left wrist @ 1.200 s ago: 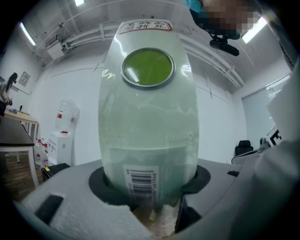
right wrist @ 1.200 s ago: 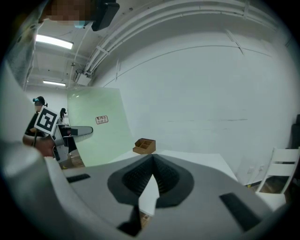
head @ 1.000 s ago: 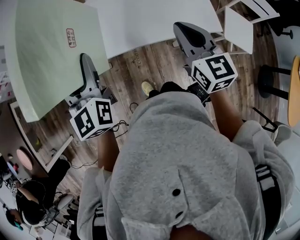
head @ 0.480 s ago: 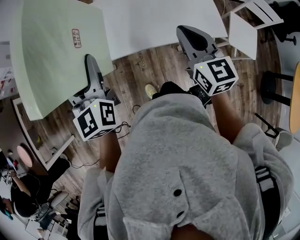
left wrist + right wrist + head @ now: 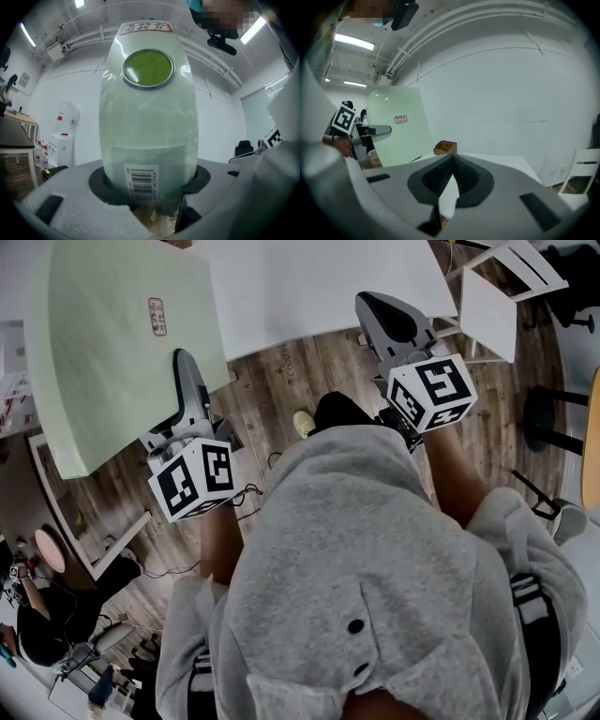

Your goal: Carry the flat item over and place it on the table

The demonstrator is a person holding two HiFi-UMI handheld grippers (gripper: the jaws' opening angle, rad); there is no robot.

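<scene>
The flat item is a large pale green board with a small red-edged label. My left gripper is shut on its near edge and holds it up off the floor, left of the white table. In the left gripper view the board stands between the jaws and shows a barcode sticker. My right gripper is shut and empty, over the table's near edge. The right gripper view shows its tips meeting, with the board and the left gripper at the left.
A wooden divided box sits on the table. A white chair stands at the table's right end, a black stool beyond it. A person sits at the lower left near a small desk. Cables lie on the wood floor.
The head view has shifted slightly, so the board and table sit a little further right in the picture. Both grippers keep their places and their grips are unchanged.
</scene>
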